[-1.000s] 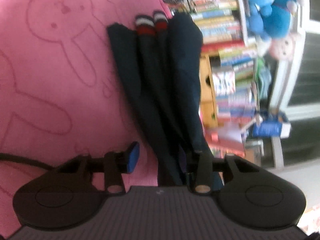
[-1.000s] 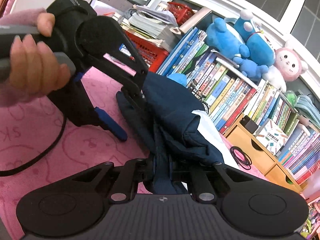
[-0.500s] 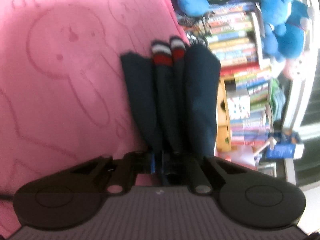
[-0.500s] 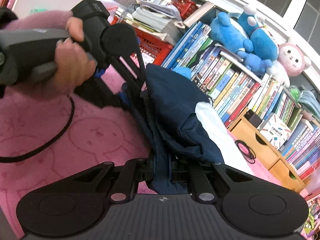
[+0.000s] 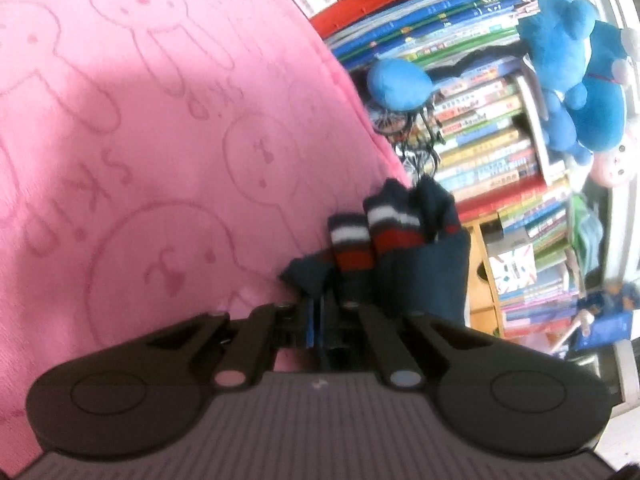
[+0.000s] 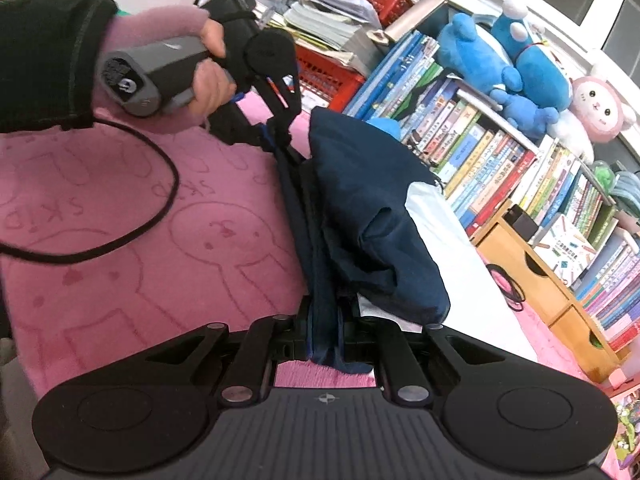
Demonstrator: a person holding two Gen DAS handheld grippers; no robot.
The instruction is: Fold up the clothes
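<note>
I am holding a dark blue piece of clothing (image 6: 372, 216) at both ends. It is bunched up long and thin, and it hangs in the air just over the pink blanket (image 6: 120, 240) with the bunny drawings. From my left camera I can see two cuffs (image 5: 372, 236) with white and red stripes sticking up out of the folds.

My right gripper (image 6: 324, 336) is squeezed tight on the near end of the cloth. A thick fold of blue cloth is pinched between its two fingers, and a bit of it pokes out below. My left gripper (image 5: 316, 320) is squeezed tight too. It has the other end of the cloth, down by the striped cuffs. In the right camera I can see that left gripper (image 6: 280, 140) at the far end of the cloth, with a hand (image 6: 204, 80) wrapped around its gray handle. The sleeve by the hand is pink with a black one over it. A black cable (image 6: 132, 240) curls across the blanket under that hand.

Something white (image 6: 436, 232) lies on the blanket just beside the cloth.

Behind the blanket there is a shelf full of books (image 6: 480, 140). Blue plush toys (image 6: 508, 56) and a pink one (image 6: 600, 108) sit on top of it. A red basket (image 6: 324, 76) stands near the books.
</note>
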